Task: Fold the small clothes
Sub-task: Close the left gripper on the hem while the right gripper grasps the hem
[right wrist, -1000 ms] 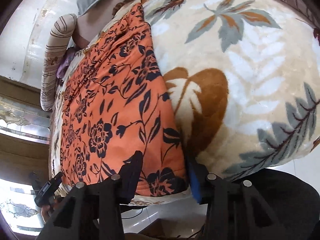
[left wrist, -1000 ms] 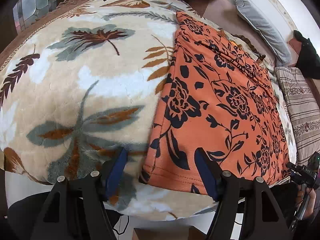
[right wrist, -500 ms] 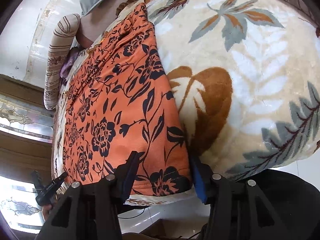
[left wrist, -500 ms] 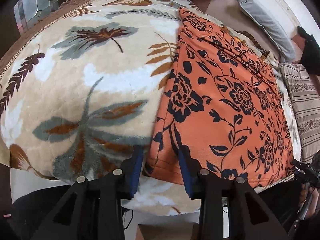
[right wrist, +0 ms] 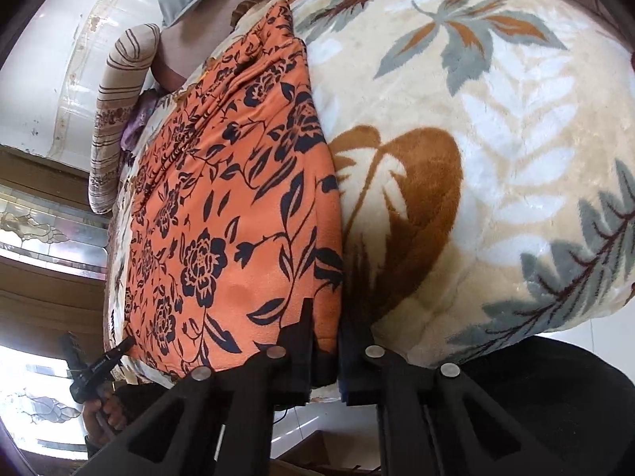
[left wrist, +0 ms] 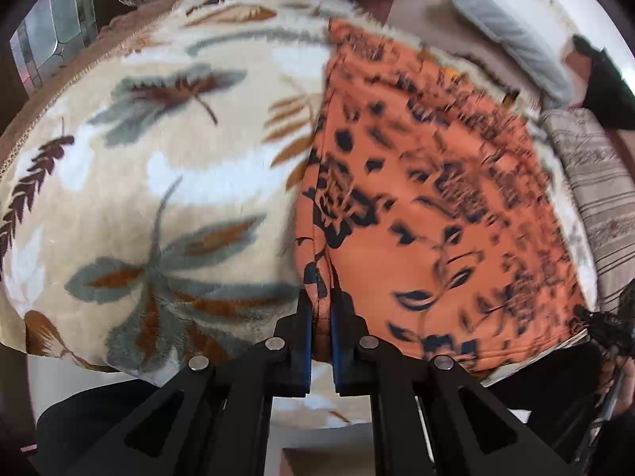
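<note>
An orange garment with a black flower print point(left wrist: 436, 206) lies flat on a leaf-patterned blanket point(left wrist: 158, 182). My left gripper point(left wrist: 320, 305) is shut on the garment's near left corner at the hem. The garment also shows in the right wrist view point(right wrist: 230, 214), where my right gripper point(right wrist: 326, 329) is shut on its near right corner. Each gripper shows small at the edge of the other's view, the right one point(left wrist: 603, 325) and the left one point(right wrist: 99, 365). The left wrist view is blurred by motion.
The blanket point(right wrist: 476, 158) covers a bed and drops off at the near edge. Striped pillows point(left wrist: 603, 206) and a grey pillow point(left wrist: 512, 35) lie along the far side by the headboard. A striped bolster point(right wrist: 115, 119) lies beyond the garment.
Both grippers went from open around the garment's near corners to shut on them. The left gripper is now moving, as its view has blurred.
</note>
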`<state>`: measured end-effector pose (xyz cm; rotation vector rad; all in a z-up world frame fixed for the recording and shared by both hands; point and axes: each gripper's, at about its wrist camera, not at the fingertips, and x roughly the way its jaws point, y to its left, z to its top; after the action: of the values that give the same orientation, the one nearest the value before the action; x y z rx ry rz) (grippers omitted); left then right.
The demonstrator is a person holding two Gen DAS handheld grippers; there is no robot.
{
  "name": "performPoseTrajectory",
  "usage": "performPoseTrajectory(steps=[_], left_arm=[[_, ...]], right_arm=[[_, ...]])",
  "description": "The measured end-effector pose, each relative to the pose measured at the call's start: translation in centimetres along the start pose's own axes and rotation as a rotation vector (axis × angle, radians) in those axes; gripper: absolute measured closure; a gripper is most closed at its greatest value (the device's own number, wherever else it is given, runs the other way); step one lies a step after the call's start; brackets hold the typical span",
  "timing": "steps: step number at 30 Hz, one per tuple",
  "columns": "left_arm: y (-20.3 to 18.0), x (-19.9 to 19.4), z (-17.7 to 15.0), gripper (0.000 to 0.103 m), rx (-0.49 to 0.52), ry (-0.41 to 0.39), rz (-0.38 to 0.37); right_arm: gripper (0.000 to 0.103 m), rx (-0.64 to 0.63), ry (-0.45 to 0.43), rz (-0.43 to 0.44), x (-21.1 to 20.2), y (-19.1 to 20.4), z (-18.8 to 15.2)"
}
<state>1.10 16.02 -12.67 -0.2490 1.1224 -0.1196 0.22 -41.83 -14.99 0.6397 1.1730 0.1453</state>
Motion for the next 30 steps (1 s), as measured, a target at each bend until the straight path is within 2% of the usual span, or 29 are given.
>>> performPoseTrajectory(steps=[4,6,7,9,11,12,13,14,15,16,17,18,19,20,21,26,28,30], left_arm=[[-0.1,-2.2,0.2,0.096,-0.003,-0.06,-0.025],[0.0,-0.9,0.3,0.095,0.0,-0.026,-0.014],[0.1,-0.1,0.2,0.095,-0.011,-0.004,0.003],[0.5,1.7,-0.1,0.094,-0.017,0.048,0.018],[0.5,2.2,-0.6,0.092,-0.019,0.052,0.043],[0.6,2.1,-0.6,0.087,-0.028,0.048,0.028],[0.5,2.1,-0.5,0.073,-0.028,0.052,0.01],[0.5,2.1,-0.4,0.064,-0.023,0.054,0.005],[0.4,2.3,-0.4,0.048,-0.011,0.052,0.01],[0.3,2.4,-0.4,0.046,-0.002,0.053,0.013],[0.1,2.7,-0.3,0.046,0.001,0.054,0.02],[0.2,2.6,-0.2,0.051,-0.003,0.046,0.021],[0.1,2.4,-0.4,0.088,-0.003,0.034,0.016],[0.0,2.4,-0.4,0.095,0.005,0.038,0.013],[0.0,2.3,-0.3,0.096,0.005,0.04,0.002],[-0.9,-0.4,0.8,0.096,0.025,-0.04,-0.04],[-0.8,-0.2,1.1,0.096,0.015,-0.03,-0.045],[-0.6,1.2,0.9,0.096,0.015,0.018,-0.026]], right_arm=[[0.094,0.004,-0.062,0.034,-2.5,0.6,0.8],[0.094,0.012,-0.05,0.027,-2.3,0.1,1.2],[0.091,0.024,-0.029,0.038,-1.8,-0.3,1.2],[0.091,0.062,0.014,0.02,-0.3,-1.1,1.0],[0.09,0.076,0.035,0.014,0.6,-1.4,0.7],[0.084,0.076,0.044,0.004,0.9,-1.4,0.6],[0.071,0.069,0.048,-0.001,1.0,-1.3,0.5],[0.065,0.058,0.047,0.008,1.0,-1.3,0.5],[0.047,0.05,0.049,0.024,0.9,-1.1,0.7],[0.041,0.046,0.047,0.039,1.0,-1.0,0.8],[0.041,0.047,0.051,0.038,1.1,-0.9,0.8],[0.042,0.043,0.053,0.028,1.3,-0.8,0.8],[0.058,0.03,0.054,0.015,1.3,-0.7,0.8],[0.077,0.019,0.057,-0.002,1.4,-0.5,0.8],[0.095,0.027,0.065,0.002,1.5,-0.7,0.8],[0.096,0.033,0.016,0.063,-0.4,-0.2,1.1],[0.096,0.024,0.015,0.072,-0.7,-0.1,1.4],[0.095,0.039,0.04,0.063,0.0,-0.7,1.4]])
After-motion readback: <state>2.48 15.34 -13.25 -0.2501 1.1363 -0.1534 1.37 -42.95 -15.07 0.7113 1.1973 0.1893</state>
